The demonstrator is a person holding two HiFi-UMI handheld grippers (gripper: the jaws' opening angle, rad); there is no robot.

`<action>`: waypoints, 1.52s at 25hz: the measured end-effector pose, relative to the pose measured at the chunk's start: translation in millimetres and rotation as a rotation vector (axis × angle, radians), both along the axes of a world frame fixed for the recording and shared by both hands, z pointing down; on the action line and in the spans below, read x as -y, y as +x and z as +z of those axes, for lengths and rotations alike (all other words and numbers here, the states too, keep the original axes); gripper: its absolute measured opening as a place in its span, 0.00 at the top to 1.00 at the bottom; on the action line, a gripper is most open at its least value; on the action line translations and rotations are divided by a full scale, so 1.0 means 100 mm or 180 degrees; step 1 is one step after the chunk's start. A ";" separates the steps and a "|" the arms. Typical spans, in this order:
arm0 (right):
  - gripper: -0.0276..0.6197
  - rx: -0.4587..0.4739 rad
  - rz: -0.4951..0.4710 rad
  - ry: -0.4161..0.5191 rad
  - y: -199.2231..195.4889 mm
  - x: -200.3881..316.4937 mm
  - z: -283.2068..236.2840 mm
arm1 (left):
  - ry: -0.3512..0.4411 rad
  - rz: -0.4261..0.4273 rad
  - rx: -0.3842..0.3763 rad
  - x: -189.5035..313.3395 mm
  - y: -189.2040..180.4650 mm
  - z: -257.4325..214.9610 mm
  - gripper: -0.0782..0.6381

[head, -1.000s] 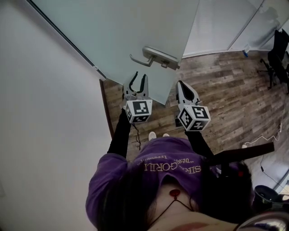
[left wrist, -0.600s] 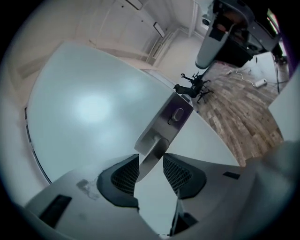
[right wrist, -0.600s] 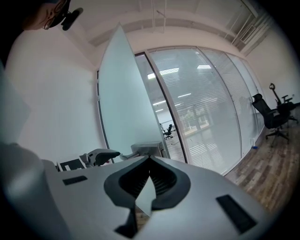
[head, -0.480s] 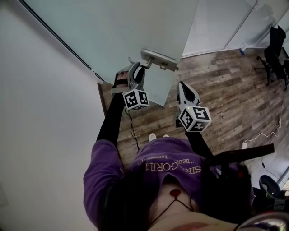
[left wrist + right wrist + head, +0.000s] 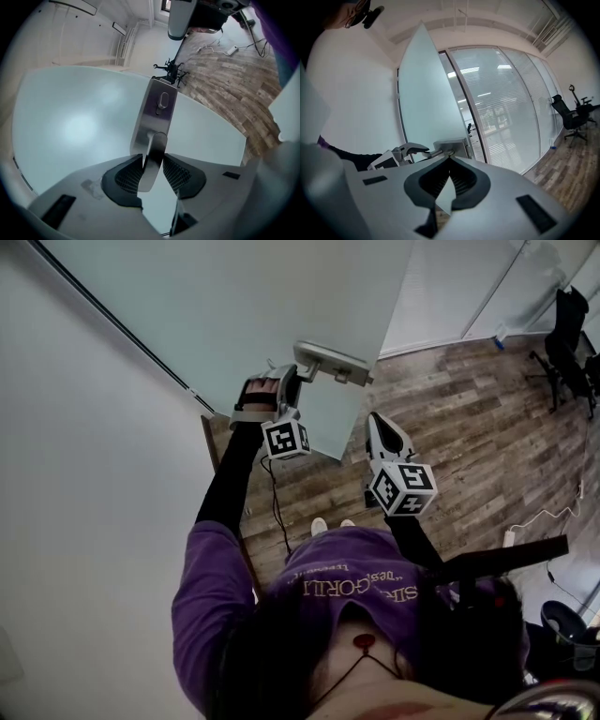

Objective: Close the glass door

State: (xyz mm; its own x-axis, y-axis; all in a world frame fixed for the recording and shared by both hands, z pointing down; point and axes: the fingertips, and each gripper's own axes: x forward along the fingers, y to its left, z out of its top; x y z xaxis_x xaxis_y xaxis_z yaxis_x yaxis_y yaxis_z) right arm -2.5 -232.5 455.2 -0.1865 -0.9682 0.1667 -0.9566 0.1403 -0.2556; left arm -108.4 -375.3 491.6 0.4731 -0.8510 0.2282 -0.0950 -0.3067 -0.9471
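The frosted glass door (image 5: 234,306) stands ajar, with a metal handle (image 5: 328,362) near its free edge. My left gripper (image 5: 284,381) is turned on its side at that handle. In the left gripper view the lever (image 5: 154,145) runs between the jaws of this gripper (image 5: 152,157), close to both pads; the jaws have just been opening and stand open round it. My right gripper (image 5: 380,423) hangs to the right of the door edge, below the handle, its jaw tips (image 5: 450,160) together and empty. The right gripper view shows the door (image 5: 424,103), the handle (image 5: 452,146) and the left gripper (image 5: 405,151).
A white wall (image 5: 84,474) rises on the left of the doorway. Wooden floor (image 5: 469,427) spreads to the right, with an office chair (image 5: 567,334) at the far right and a white cable (image 5: 539,521) on it. A glass partition with blinds (image 5: 506,108) lies beyond the door.
My left gripper has rolled onto its side and moved from below the handle up to it, so the lever now sits between its jaws. The right gripper has stayed put.
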 end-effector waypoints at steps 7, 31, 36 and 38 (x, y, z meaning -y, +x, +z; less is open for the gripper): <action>0.98 -0.0021 0.0015 -0.0022 -0.10 -0.06 0.06 | -0.0242 -0.0117 0.0182 0.04 0.02 0.10 0.71; 0.98 -0.0059 0.0245 -0.0212 -0.10 -0.05 0.05 | -0.0764 0.0012 0.0159 0.32 0.35 -0.05 0.72; 0.98 -0.0062 0.0183 -0.0149 -0.02 0.06 0.02 | -0.0849 -0.0061 0.0153 0.39 0.43 -0.06 0.72; 0.98 -0.0044 0.0166 -0.0128 0.04 0.11 -0.01 | -0.0892 -0.0088 0.0166 0.41 0.47 -0.06 0.72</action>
